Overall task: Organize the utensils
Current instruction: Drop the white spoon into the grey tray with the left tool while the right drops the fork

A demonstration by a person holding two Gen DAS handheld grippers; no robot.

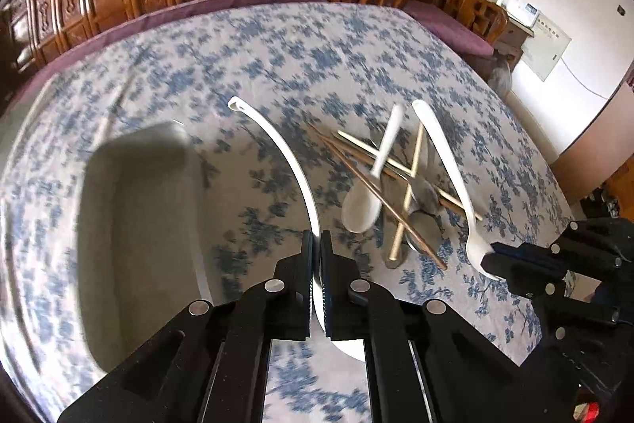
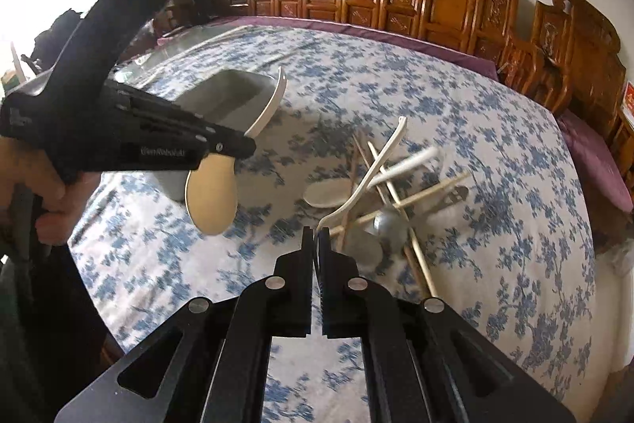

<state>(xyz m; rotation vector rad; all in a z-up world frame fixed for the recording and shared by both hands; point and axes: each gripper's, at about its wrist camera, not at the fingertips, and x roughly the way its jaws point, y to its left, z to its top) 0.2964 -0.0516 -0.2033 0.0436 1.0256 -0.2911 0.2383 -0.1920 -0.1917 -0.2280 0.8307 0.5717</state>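
Left claw (image 1: 316,244) clamped white rice paddle (image 1: 285,149) above grey tray (image 1: 134,224). Right claw (image 2: 316,236) pinched white spoon (image 2: 364,177) over bench (image 1: 356,46) pile. Risk: thin-edge grips could slip, dropping utensils outside tray.

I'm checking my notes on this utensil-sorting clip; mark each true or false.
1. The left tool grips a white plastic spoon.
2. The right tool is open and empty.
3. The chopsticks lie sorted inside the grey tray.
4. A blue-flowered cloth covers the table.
1. True: the left tool is shut on the white plastic spoon with a long curved handle.
2. False: the right tool is shut on a white plastic fork.
3. False: the thin wooden chopsticks lie crossed in a pile on the cloth, beside the grey rectangular tray.
4. True: the white tablecloth with blue flowers covers the table.
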